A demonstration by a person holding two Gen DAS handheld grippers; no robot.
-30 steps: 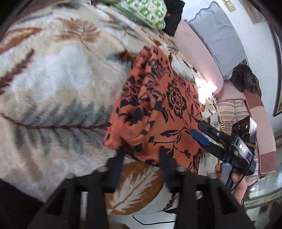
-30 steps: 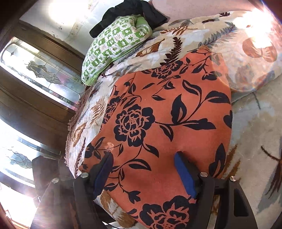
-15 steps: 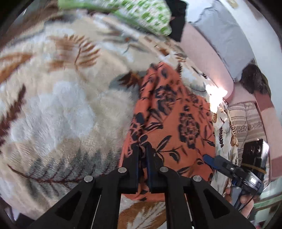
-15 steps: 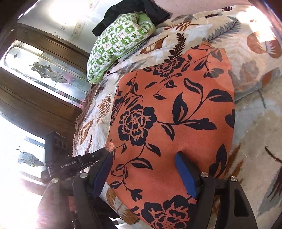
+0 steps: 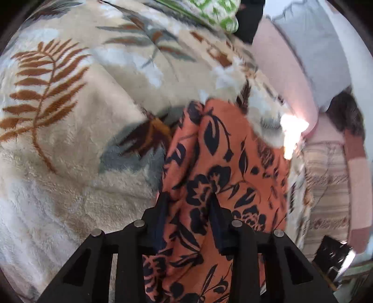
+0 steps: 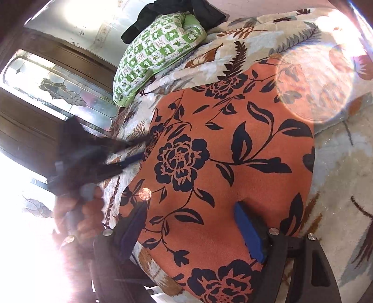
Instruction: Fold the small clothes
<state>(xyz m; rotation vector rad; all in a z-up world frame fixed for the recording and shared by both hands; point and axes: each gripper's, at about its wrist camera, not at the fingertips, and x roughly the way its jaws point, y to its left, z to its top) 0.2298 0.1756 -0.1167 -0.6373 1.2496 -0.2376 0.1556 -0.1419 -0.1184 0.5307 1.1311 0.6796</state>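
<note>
An orange cloth with a black flower print (image 6: 221, 151) lies spread on a leaf-patterned blanket (image 6: 338, 163). In the left wrist view the cloth (image 5: 223, 158) has a raised fold along its left edge, and my left gripper (image 5: 187, 202) stands open with that edge between its fingers. My right gripper (image 6: 193, 209) is open, its blue pads resting over the near part of the cloth. The left gripper also shows blurred in the right wrist view (image 6: 130, 153), at the cloth's left edge.
A green-and-white patterned pillow (image 6: 158, 53) and a black garment (image 6: 177, 14) lie at the far end of the blanket. A grey cushion (image 5: 314, 46) leans on a pink headboard (image 5: 286, 77). A wood and glass door (image 6: 58, 88) stands at the left.
My left gripper, shut on the cloth's left edge half a second ago, has opened and moved forward over the cloth. The right gripper has stayed open in place.
</note>
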